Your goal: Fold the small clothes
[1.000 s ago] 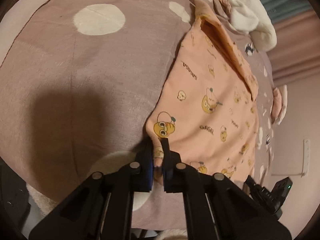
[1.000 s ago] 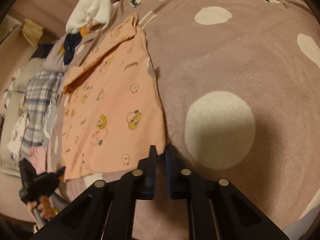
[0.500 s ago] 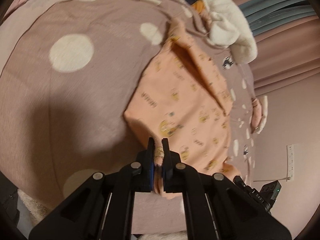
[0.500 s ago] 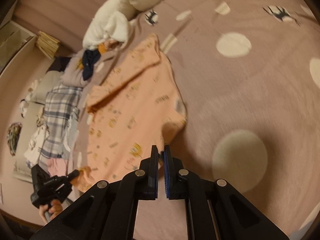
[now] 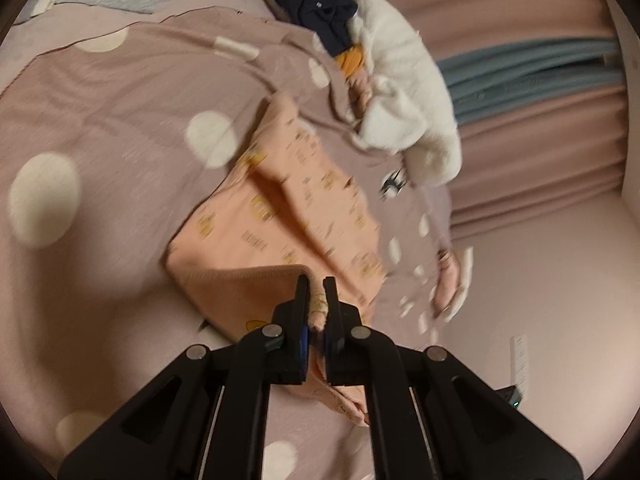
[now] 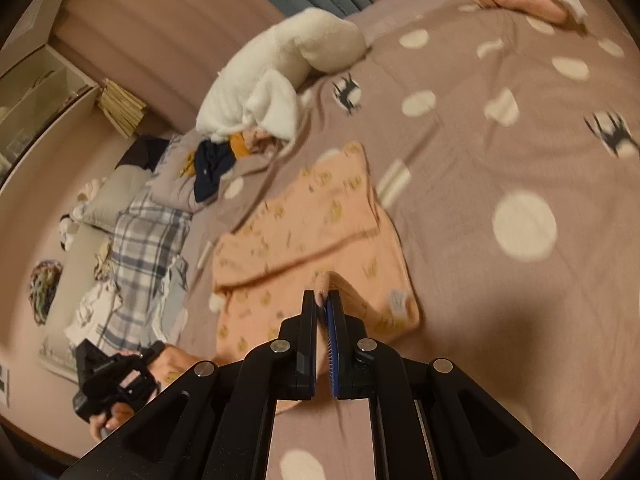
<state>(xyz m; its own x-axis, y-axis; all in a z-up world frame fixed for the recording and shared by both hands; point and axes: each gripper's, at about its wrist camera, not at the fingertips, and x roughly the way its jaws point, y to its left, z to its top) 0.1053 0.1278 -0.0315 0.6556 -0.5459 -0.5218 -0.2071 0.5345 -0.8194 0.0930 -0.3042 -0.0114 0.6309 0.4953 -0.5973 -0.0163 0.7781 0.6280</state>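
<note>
I am pinching the orange shirt (image 5: 280, 216) hem in both grippers, left gripper (image 5: 316, 292) and right gripper (image 6: 324, 300), lifting it above the dotted bedspread (image 6: 520, 152).

Matt peach cloth shirt (image 5: 256, 236), seemingly soft; fluffy white fleece (image 5: 404, 92); matt bedspread (image 5: 100, 120).

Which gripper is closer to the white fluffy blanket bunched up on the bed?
Hard to separate. Left gripper and right gripper each pinch the peach garment at its lifted near hem, with the white blanket lying beyond the garment's far end from both.
</note>
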